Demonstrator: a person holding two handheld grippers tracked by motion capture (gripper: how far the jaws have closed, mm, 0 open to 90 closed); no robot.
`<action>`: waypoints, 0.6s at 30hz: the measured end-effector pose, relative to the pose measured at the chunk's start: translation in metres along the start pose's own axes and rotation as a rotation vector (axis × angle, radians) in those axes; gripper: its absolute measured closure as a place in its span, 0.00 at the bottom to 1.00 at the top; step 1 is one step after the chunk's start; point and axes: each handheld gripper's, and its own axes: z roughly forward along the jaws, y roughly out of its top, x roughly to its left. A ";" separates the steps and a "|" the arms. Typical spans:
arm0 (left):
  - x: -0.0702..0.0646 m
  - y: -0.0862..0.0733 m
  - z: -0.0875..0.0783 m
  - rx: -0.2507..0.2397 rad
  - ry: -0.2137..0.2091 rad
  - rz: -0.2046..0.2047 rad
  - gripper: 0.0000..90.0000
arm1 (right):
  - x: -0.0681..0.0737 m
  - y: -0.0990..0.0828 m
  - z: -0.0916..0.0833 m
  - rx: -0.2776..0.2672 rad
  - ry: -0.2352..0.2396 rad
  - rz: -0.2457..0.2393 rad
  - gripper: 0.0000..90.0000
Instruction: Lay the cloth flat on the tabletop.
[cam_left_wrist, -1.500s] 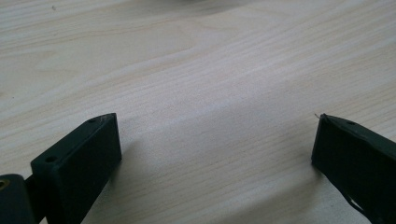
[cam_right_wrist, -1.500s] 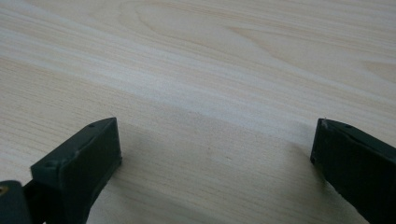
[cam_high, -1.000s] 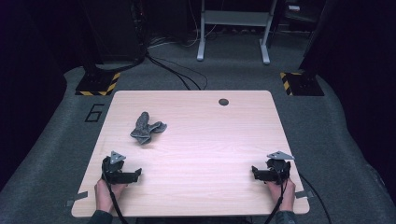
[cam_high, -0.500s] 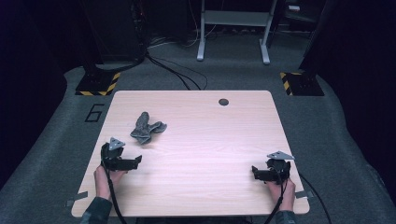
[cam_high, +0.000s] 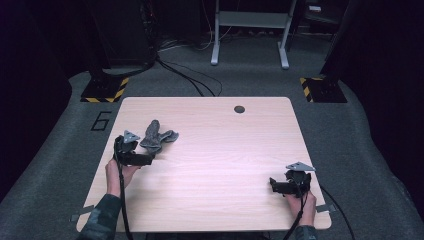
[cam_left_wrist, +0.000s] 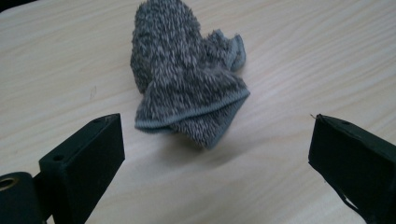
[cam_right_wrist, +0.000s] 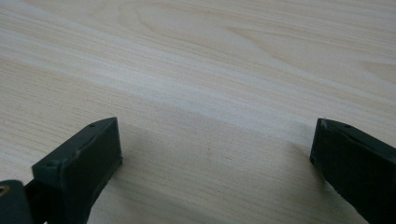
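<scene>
Item: one crumpled grey fuzzy knit sock (cam_left_wrist: 187, 88), lying on the pale wood-grain table (cam_high: 225, 165), well to the left of the round dark grommet hole (cam_high: 239, 109) and nearer to you than it. Folded over itself, ribbed cuff edge turned toward your left gripper (cam_left_wrist: 215, 144), a second lobe of fabric poking out on the far side. Left gripper: black, two-jawed, jaws spread wide, nothing between them, set just short of the sock's cuff; in the high view it (cam_high: 145, 159) sits at the near-left edge of the sock, touching or nearly so, which cannot be told. Right gripper (cam_right_wrist: 215, 149): jaws equally wide, empty, over bare wood; in the high view it (cam_high: 274, 185) lies well apart from the sock, near-right of the grommet hole. Step in hand, by judgement: approach for a first grasp with your left. Next move calls for easing forward so the cuff fold sits between the jaws, low to the wood, then closing on the doubled edge.
</scene>
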 end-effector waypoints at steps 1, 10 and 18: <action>0.001 0.004 0.002 0.008 -0.003 0.004 0.04 | 0.000 0.000 0.000 0.000 0.000 0.000 0.02; 0.014 0.032 0.031 0.022 0.002 -0.025 0.05 | 0.000 0.000 0.000 0.000 0.000 0.000 0.02; 0.021 0.037 0.060 0.062 0.004 -0.071 0.09 | 0.000 0.000 0.000 0.000 0.000 0.000 0.02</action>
